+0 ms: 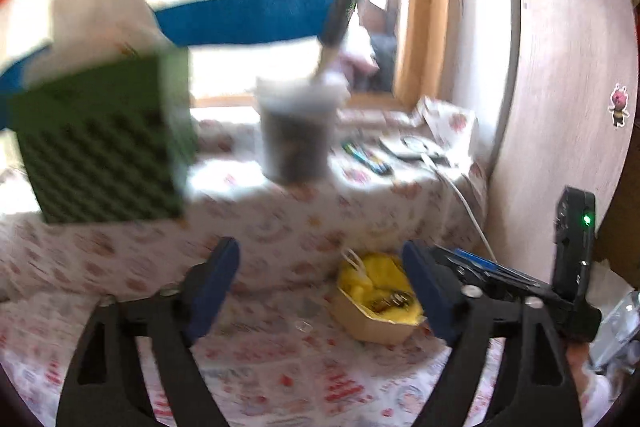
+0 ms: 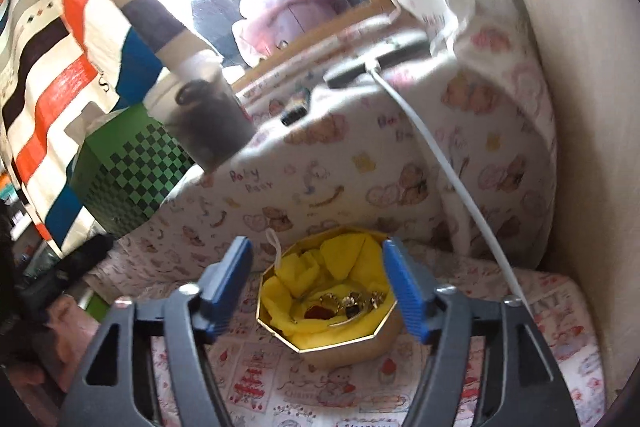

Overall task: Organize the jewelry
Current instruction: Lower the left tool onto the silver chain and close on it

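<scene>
An octagonal cardboard box (image 2: 352, 345) lined with yellow tissue (image 2: 340, 267) sits on the patterned cloth and holds several gold jewelry pieces (image 2: 348, 301). My right gripper (image 2: 320, 291) is open and empty, its blue pads either side of the box, just above it. In the left wrist view the same box (image 1: 372, 323) lies front right with jewelry (image 1: 392, 301) inside. My left gripper (image 1: 324, 293) is open and empty, left of the box. The right gripper's body (image 1: 520, 287) shows beside the box.
A green checkered box (image 1: 104, 151) (image 2: 132, 171) and a clear cup of dark items (image 1: 296, 135) (image 2: 208, 123) stand on a raised cloth-covered ledge behind. A white cable (image 2: 448, 179) runs down the ledge. A wooden cabinet wall (image 1: 568, 107) is at right.
</scene>
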Available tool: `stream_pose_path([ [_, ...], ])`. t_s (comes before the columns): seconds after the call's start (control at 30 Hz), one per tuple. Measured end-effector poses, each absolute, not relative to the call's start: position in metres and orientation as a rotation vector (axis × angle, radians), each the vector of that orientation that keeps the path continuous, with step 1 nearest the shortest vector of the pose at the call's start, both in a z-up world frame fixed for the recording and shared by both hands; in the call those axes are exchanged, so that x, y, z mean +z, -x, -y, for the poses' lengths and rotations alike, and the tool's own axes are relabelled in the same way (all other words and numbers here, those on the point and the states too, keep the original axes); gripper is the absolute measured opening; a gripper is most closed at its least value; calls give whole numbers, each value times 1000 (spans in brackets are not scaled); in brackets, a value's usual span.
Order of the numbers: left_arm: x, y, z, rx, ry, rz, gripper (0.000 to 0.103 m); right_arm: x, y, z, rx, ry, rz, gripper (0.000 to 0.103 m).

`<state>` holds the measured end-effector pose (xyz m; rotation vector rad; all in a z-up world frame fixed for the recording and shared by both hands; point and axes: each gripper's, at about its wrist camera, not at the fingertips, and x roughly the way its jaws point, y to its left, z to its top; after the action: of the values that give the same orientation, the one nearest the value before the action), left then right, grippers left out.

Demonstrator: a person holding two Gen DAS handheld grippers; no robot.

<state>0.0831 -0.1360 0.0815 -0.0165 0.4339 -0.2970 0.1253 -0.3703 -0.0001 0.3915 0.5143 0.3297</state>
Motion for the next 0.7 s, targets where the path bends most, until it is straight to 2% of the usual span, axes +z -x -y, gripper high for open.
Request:
stream_pose_path([
  [0.07, 86, -75, 127, -252, -13, -383, 93, 5, -118, 364, 288, -335, -475, 87],
  [0.27, 76, -73, 104, -113, -45, -356, 101, 10, -106, 348, 245, -257, -417, 102],
  [0.6, 23, -94, 64, -68, 38, -487, 101, -1, -106, 332, 100, -146, -391, 103],
  [0.7, 12, -113, 63, -89, 23, -601, 101, -6, -109, 329, 89, -130, -407, 103],
])
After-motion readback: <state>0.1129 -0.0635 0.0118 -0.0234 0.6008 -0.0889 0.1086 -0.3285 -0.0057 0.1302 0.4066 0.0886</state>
